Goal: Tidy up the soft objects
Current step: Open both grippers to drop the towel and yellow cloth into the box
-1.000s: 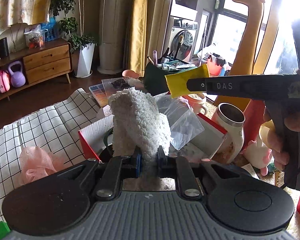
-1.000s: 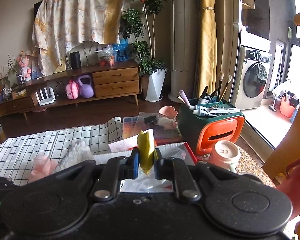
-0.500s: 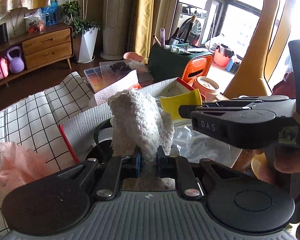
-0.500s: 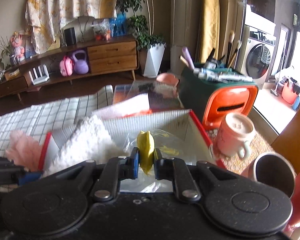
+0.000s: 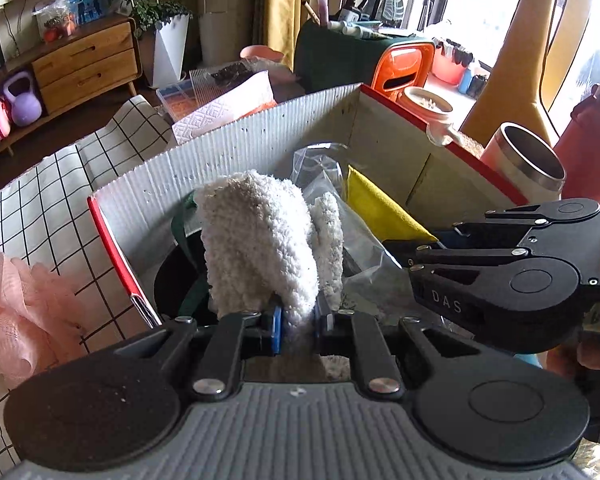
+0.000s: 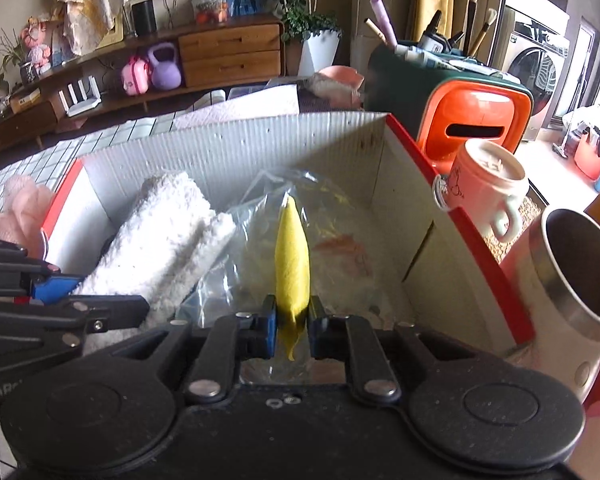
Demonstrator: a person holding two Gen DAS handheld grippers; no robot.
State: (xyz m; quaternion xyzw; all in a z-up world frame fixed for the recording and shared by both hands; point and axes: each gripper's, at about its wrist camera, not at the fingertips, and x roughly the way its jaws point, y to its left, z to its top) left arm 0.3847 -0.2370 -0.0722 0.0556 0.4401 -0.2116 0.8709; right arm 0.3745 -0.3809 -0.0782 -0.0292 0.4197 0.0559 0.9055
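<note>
White fluffy towel (image 5: 260, 240) pinched in the left claw (image 5: 298, 322), held over the red-edged cardboard box (image 5: 228, 152); right claw (image 5: 440, 246) beside it, gripping a yellow cloth (image 5: 376, 204). Pink mesh puff (image 5: 16, 312) on the checked table (image 5: 52, 200).

Right wrist view — yellow cloth clamped upright in the claw, above a clear plastic bag (image 6: 340, 240) inside the box; towel at left.
</note>
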